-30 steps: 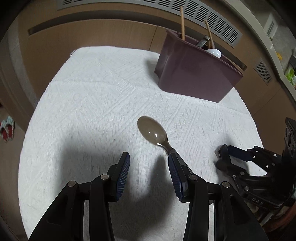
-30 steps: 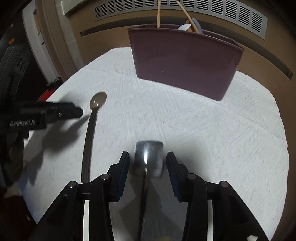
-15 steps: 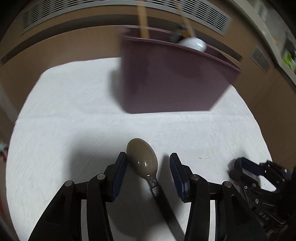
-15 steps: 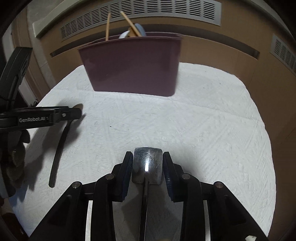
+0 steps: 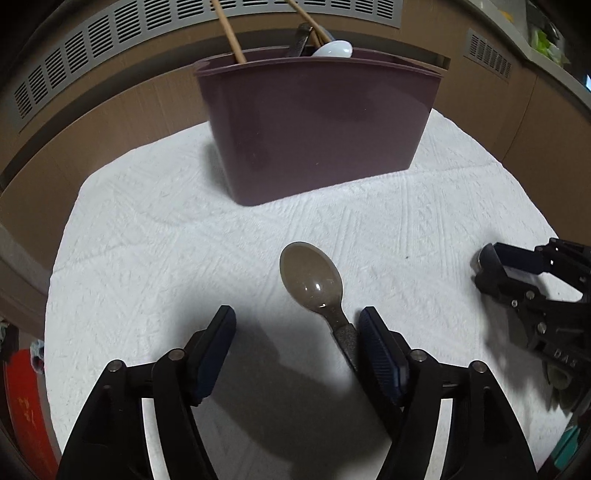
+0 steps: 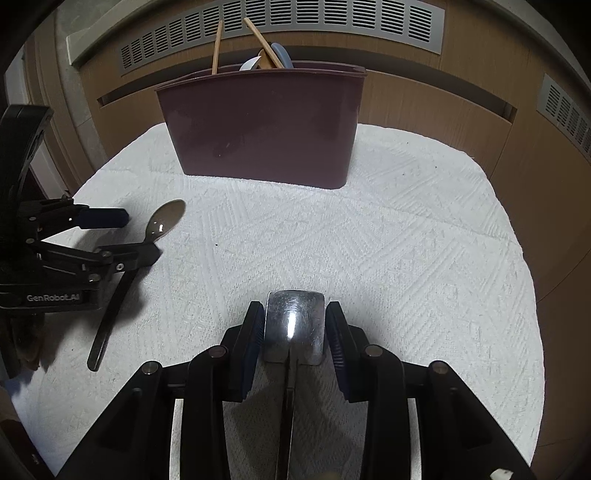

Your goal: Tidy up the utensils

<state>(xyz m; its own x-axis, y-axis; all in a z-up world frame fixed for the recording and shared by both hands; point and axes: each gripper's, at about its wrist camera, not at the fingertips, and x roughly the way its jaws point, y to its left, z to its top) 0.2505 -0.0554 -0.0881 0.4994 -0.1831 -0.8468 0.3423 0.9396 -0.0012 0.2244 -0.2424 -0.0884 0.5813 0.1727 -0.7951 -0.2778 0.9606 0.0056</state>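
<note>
A brown plastic spoon (image 5: 312, 282) lies on the white cloth (image 5: 147, 229); its dark handle runs back beside the right finger of my left gripper (image 5: 297, 339), which is open around it. In the right wrist view the spoon (image 6: 162, 221) lies under the left gripper (image 6: 122, 236). My right gripper (image 6: 294, 328) is shut on a squarish metal spoon (image 6: 294, 325), with the bowl between its pads and the handle running back under the gripper. A maroon utensil bin (image 5: 317, 122) stands at the back and shows in the right wrist view (image 6: 258, 122). It holds chopsticks and spoons.
The cloth covers a round table whose edge falls off on all sides. A brown panelled wall with vent grilles (image 6: 280, 22) stands close behind the bin. My right gripper shows at the right edge of the left wrist view (image 5: 532, 291).
My left gripper came over the brown spoon, then drew back and opened wider. My right gripper closed on the metal spoon's bowl. Both views turned to face the bin.
</note>
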